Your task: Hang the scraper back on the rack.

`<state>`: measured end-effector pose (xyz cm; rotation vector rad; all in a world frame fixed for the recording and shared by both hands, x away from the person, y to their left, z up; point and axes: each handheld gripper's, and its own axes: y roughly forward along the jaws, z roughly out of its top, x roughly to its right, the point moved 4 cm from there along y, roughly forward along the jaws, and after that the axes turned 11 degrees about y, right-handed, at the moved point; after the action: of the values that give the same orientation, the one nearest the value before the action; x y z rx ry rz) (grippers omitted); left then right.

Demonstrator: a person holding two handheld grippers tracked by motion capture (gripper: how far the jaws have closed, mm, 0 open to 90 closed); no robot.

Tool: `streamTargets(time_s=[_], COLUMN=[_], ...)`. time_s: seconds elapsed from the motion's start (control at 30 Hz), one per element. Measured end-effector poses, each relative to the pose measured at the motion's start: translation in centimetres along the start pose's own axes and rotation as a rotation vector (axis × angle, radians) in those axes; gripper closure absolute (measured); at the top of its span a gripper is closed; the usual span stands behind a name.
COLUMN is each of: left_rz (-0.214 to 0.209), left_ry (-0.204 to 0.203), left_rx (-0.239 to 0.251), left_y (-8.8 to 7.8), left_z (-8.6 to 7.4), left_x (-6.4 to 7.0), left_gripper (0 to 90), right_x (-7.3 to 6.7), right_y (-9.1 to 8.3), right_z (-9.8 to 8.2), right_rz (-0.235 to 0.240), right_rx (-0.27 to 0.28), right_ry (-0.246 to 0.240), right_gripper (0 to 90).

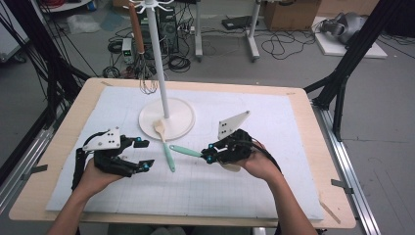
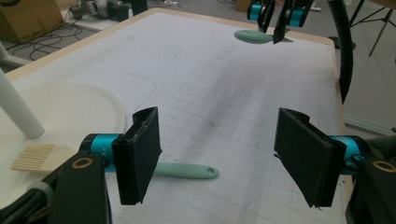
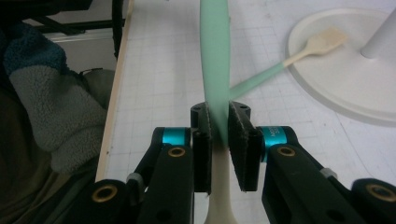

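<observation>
On the white mat [image 1: 274, 122], right gripper [image 1: 209, 152] has its jaws clamped on a green-handled spatula [image 3: 215, 56], held just above the mat. Left gripper [image 1: 144, 154] jaws wide apart, nothing between them, near a brush [image 1: 165, 142] whose head rests on the stand base [image 1: 181, 122].

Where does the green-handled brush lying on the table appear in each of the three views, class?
High view: the brush lies at the centre, its head on the round base and its handle pointing toward the person.
Left gripper view: the brush is low and left of centre, with its bristles at the left edge.
Right gripper view: the brush is at the upper right, lying slantwise.
Shared landmark: the white stand base under the brush head.
</observation>
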<state>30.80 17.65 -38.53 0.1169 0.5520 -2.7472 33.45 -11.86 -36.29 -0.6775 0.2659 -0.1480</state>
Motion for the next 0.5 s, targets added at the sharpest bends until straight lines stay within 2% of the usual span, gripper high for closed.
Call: streamTargets(time_s=[0.33,0.5], left_rz=[-0.061,-0.089], left_ry=[0.006,-0.001], left_rx=[-0.003,0.01], left_y=[1.1,1.7], left_z=[0.5,0.9], left_x=[0.5,0.8], left_gripper=[38.0,40.0], right_x=[-0.6,-0.8], right_y=[0.7,1.0], right_z=[1.5,2.0], right_rz=[0.033,0.049], right_rx=[-0.003,0.002], right_ry=[-0.032,-0.046], right_gripper=[79.8,79.8])
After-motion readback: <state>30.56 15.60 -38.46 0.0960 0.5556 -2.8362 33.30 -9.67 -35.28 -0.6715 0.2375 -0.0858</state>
